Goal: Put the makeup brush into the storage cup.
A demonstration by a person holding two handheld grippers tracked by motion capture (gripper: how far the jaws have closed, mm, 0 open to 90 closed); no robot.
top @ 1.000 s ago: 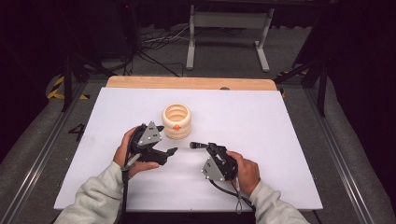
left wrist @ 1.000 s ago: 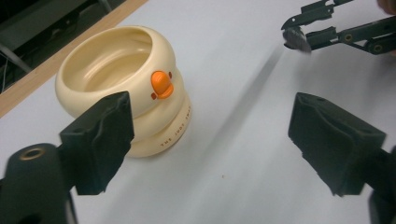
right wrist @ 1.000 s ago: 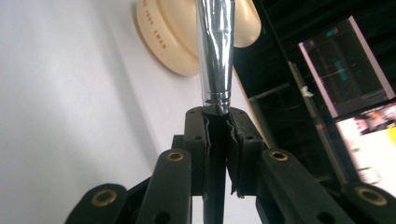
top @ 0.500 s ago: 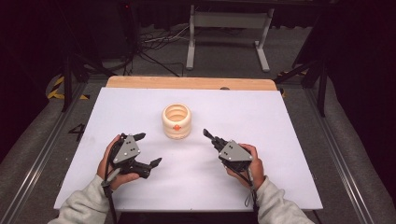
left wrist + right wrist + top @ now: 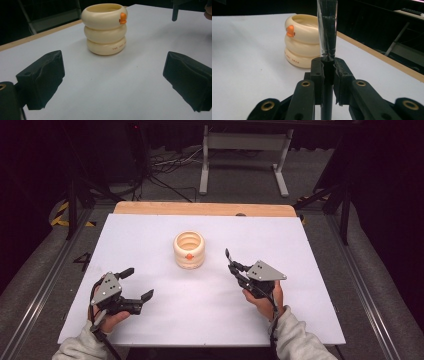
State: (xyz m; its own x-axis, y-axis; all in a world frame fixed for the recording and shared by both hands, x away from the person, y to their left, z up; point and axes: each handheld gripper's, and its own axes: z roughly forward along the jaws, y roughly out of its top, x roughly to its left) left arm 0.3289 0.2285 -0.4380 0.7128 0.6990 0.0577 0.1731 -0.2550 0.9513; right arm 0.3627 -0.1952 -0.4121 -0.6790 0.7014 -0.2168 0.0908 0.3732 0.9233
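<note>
A cream cup made of stacked rings, with a small orange beak on its side, stands upright mid-table. It also appears in the left gripper view and the right gripper view. My left gripper is low at the near left, well apart from the cup. Its jaws have just been opening and stand open with nothing between them. My right gripper, to the right of the cup, is shut on a thin black stick that points up toward the far side.
A white sheet covers the table, with a wooden strip along its far edge. Behind the table stand a metal frame and floor cables. Dark rails run along both sides.
My left hand has drawn back from the cup to the near left and its jaws have spread. My right hand has shifted right, and its stick has swung from pointing left to pointing away.
</note>
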